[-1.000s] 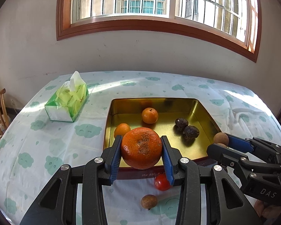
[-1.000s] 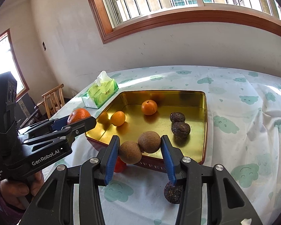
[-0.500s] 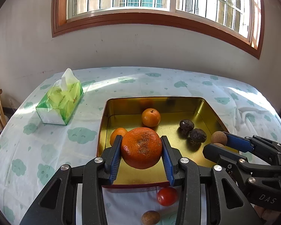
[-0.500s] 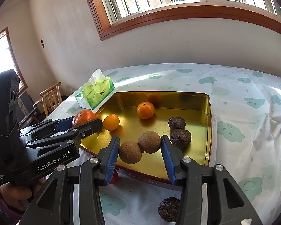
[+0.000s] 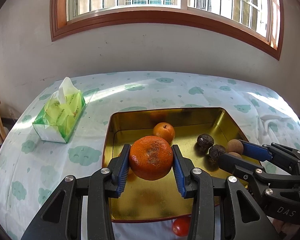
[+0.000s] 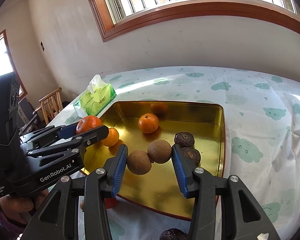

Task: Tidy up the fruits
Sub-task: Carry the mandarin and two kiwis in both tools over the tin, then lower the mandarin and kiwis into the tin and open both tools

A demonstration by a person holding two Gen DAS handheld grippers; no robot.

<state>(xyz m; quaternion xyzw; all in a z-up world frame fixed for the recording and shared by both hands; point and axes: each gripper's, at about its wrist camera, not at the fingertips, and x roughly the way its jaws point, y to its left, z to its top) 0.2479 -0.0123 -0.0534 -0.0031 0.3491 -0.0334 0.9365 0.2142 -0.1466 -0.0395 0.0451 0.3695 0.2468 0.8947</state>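
Note:
My left gripper [image 5: 151, 167] is shut on a large rough orange [image 5: 151, 158] and holds it above the near left part of the gold tray [image 5: 170, 114]. My right gripper [image 6: 150, 160] is shut on two brown round fruits [image 6: 159, 151] side by side, above the tray's near right part [image 6: 222, 140]. In the tray lie two small oranges [image 6: 148, 123] and two dark wrinkled fruits [image 6: 184, 139]. A red tomato [image 5: 181, 226] lies on the cloth in front of the tray. Another dark fruit [image 6: 173, 234] lies near my right gripper's base.
A green tissue pack [image 5: 60, 118] stands on the cloud-print tablecloth left of the tray. A wooden chair [image 6: 50, 104] is beyond the table's left edge. The wall and window are behind the table.
Both grippers have moved forward with their fruit, from the tray's near rim to over its inside. The tomato and loose fruit have slid toward the bottom of the views.

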